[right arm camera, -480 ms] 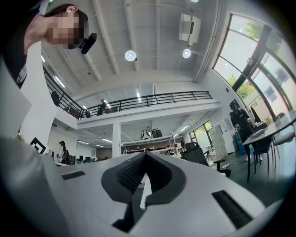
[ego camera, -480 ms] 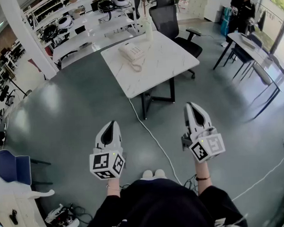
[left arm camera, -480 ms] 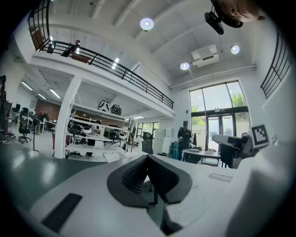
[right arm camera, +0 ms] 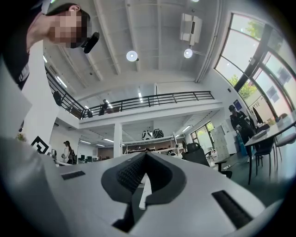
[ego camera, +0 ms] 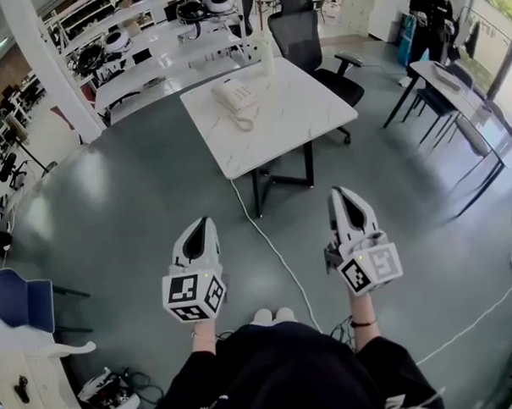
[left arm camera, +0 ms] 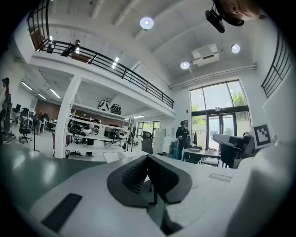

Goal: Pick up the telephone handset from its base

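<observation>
Telephone handset (ego camera: 228, 97) lies on its base (ego camera: 241, 92), a pale set at the upper middle of the head view, near the left end of the white table (ego camera: 307, 112). Its coiled cord (ego camera: 246, 119) curls on the tabletop just below it. Any print on the keys or the casing is too small to read.

Both tools sit low in the frame, well apart from the table, over the grey floor (ego camera: 129, 205). The left hand-held gripper (ego camera: 204, 220) is clenched: in its own view the dark pads meet at the tip (left arm camera: 148, 156) with nothing between them. The right hand-held gripper (ego camera: 341, 191) is likewise closed and empty, tips together (right arm camera: 145, 154), and tilts slightly upward. Each carries a cube with black-and-white square markers, left cube (ego camera: 194, 297) and right cube (ego camera: 371, 269); these bear patterns, not letters.

A black office chair (ego camera: 304, 34) stands behind the table, and a white cable (ego camera: 275, 251) runs across the floor from under it toward the bottom of the frame.
</observation>
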Available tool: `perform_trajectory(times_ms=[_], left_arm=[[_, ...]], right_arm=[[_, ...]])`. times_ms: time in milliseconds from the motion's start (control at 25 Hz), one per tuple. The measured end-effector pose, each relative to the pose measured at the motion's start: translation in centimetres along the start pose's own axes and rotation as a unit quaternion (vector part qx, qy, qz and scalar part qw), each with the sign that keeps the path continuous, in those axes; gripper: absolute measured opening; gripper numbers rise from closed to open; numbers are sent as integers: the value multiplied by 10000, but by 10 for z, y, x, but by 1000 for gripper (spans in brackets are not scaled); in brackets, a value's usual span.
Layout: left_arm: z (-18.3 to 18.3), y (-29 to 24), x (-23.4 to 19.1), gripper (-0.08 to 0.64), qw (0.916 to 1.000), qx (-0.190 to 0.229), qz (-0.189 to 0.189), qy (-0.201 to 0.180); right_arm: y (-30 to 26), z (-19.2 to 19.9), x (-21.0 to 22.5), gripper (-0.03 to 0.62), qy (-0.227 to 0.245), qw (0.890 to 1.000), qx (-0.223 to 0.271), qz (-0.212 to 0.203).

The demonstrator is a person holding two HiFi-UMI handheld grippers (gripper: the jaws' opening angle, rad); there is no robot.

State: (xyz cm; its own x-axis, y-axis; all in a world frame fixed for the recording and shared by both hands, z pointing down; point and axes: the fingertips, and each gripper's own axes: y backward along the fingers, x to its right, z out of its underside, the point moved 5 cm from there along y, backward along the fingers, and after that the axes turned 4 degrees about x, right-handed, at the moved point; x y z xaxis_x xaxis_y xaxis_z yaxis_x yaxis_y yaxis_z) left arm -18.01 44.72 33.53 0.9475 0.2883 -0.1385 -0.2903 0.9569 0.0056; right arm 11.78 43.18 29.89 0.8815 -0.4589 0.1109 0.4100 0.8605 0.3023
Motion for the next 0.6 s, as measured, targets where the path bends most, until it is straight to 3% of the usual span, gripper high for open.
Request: perform_trajectory(times_ms=[600], left_arm=[[20, -31, 4, -2, 9995, -188, -237, 46]], right_arm=[[-27, 25, 33, -9, -55, 9998, -161, -52]])
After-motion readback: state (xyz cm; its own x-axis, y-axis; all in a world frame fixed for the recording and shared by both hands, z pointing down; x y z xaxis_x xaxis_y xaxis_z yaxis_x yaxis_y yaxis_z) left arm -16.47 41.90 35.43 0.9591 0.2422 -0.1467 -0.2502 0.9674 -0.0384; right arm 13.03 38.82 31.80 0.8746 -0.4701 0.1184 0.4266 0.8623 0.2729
